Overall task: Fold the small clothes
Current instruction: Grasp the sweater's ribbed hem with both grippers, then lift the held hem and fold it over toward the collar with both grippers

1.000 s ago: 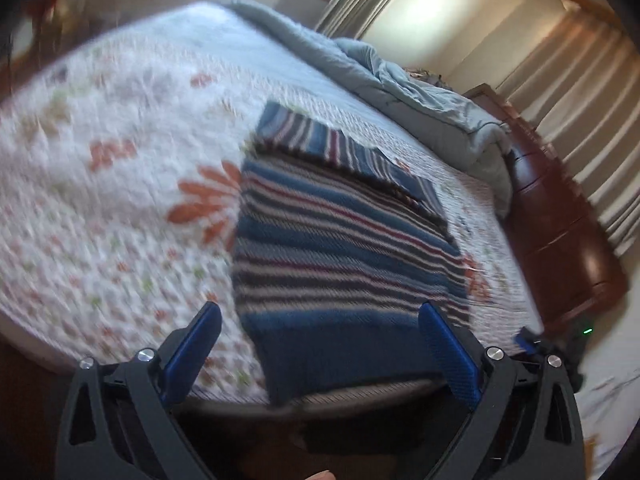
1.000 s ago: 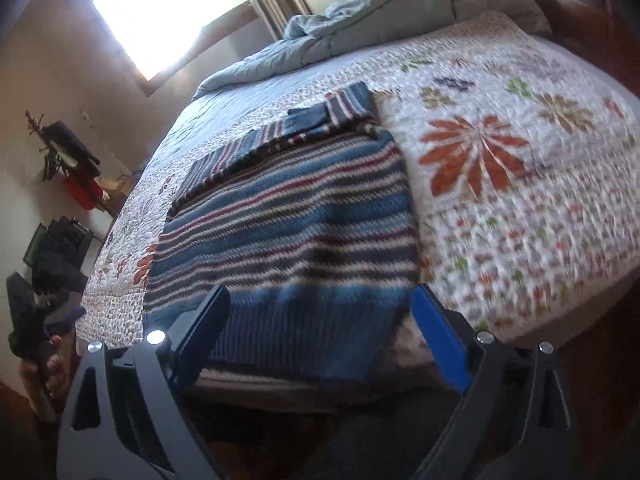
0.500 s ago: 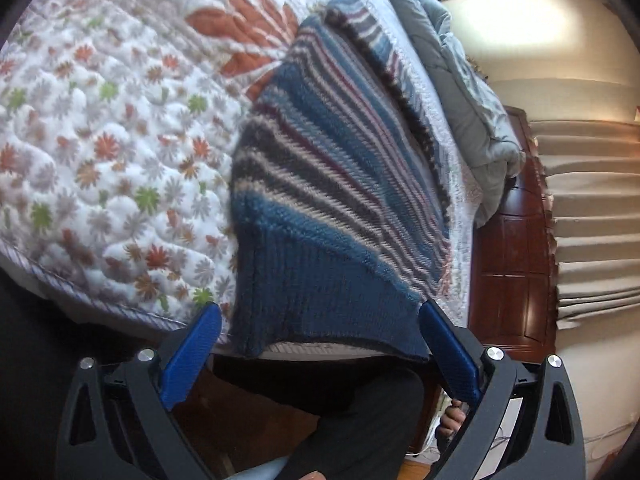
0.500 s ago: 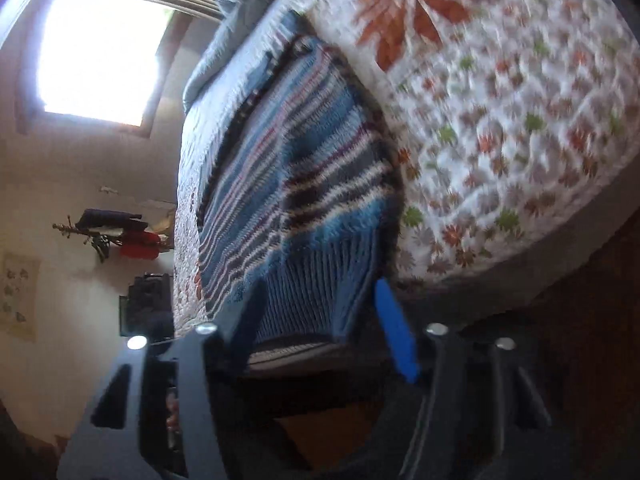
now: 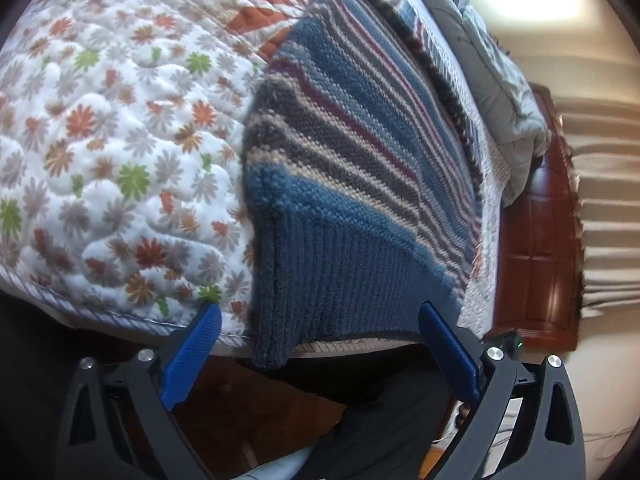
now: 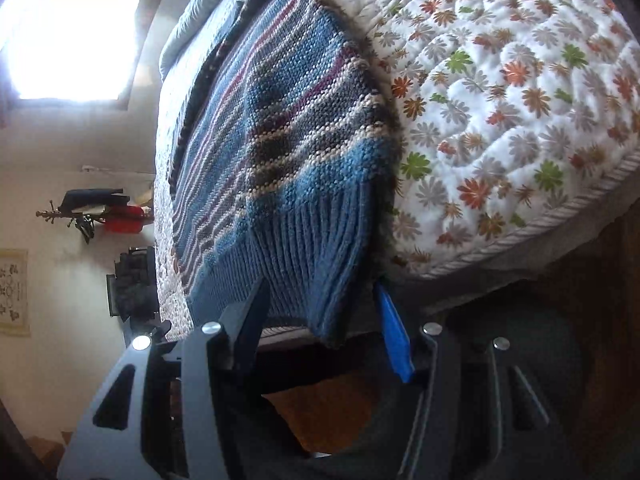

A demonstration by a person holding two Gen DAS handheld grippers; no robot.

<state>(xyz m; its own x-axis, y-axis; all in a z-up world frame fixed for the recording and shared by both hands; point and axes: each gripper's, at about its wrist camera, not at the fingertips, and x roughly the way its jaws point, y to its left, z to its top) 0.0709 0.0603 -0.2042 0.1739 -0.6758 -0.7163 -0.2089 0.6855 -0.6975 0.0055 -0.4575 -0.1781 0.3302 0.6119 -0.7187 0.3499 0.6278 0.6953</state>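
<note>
On the bed's floral quilt lies the striped sweater, its ribbed blue hem hanging over the near edge. Left gripper jaws stand wide, hem corner between them, untouched. Right gripper jaws, just narrowed, flank the other corner, contact unclear.

We've got the left gripper tipped downward, blue fingers spread wide and clamping nothing. Our right gripper is rolled over, jaws just narrowed to about half, pads either side of fabric, no squeeze visible.
</note>
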